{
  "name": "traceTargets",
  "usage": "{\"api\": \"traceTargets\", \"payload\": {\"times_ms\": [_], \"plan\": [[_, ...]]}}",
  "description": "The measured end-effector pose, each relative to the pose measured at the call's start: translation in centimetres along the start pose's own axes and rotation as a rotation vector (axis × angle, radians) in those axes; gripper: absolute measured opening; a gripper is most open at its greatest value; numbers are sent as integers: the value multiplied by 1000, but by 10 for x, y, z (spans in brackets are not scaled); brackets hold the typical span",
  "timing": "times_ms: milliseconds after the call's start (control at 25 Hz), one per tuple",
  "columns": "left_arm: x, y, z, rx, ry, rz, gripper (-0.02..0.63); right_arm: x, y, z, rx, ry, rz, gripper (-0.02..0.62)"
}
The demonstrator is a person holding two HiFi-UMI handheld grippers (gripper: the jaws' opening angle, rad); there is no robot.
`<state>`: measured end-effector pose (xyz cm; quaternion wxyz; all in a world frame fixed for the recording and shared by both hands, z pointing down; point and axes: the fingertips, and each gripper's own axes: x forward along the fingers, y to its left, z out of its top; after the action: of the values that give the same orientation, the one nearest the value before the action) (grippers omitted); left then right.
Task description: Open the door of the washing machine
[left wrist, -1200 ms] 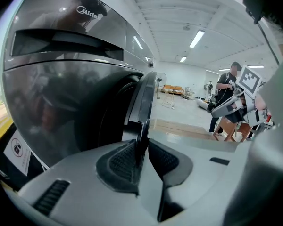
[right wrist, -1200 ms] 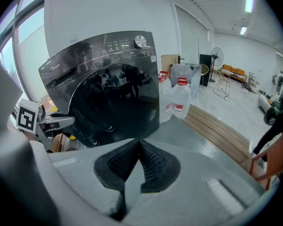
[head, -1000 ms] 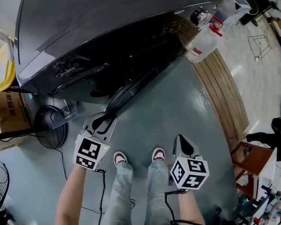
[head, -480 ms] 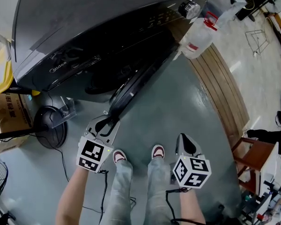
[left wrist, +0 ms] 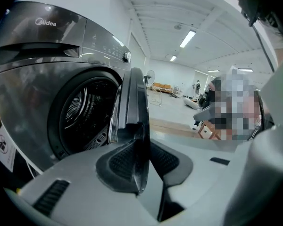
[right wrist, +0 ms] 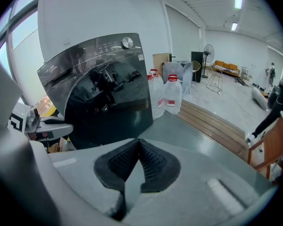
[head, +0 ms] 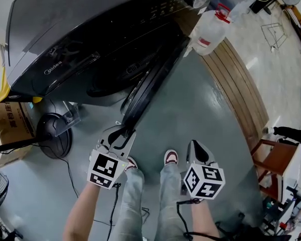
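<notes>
Door (left wrist: 133, 121) of washing machine (head: 65, 19) between opening jaws of left gripper (head: 121, 130); jaws of right gripper (right wrist: 139, 147) together, empty.

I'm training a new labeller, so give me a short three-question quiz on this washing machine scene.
1. True or false: the door of the washing machine is fully shut.
2. Which claw has the door's edge between its pads?
3. Which of these stands beside the machine? A plastic jugs, B paint tins, C flowerpots.
Key: 1 false, it stands ajar. 2 the left claw; its jaws are opening with the edge between them. 3 A.
</notes>
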<state>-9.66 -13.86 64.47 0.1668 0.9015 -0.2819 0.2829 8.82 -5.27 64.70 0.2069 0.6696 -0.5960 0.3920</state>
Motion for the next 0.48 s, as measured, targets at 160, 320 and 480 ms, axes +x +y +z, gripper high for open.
{"api": "traceTargets", "payload": {"times_ms": [160,320,480], "plan": [[3,-12,0,-13,7,-29,87,-2,-2,-2,-1,3,-5,5],[6,-21,-1,-19,18,-43,92,-6,-9,0,-1,-7,-19,5],[8,-30,-1,-30,22,-39,94,-11,-18,-1,11,-15,-35,5]]}}
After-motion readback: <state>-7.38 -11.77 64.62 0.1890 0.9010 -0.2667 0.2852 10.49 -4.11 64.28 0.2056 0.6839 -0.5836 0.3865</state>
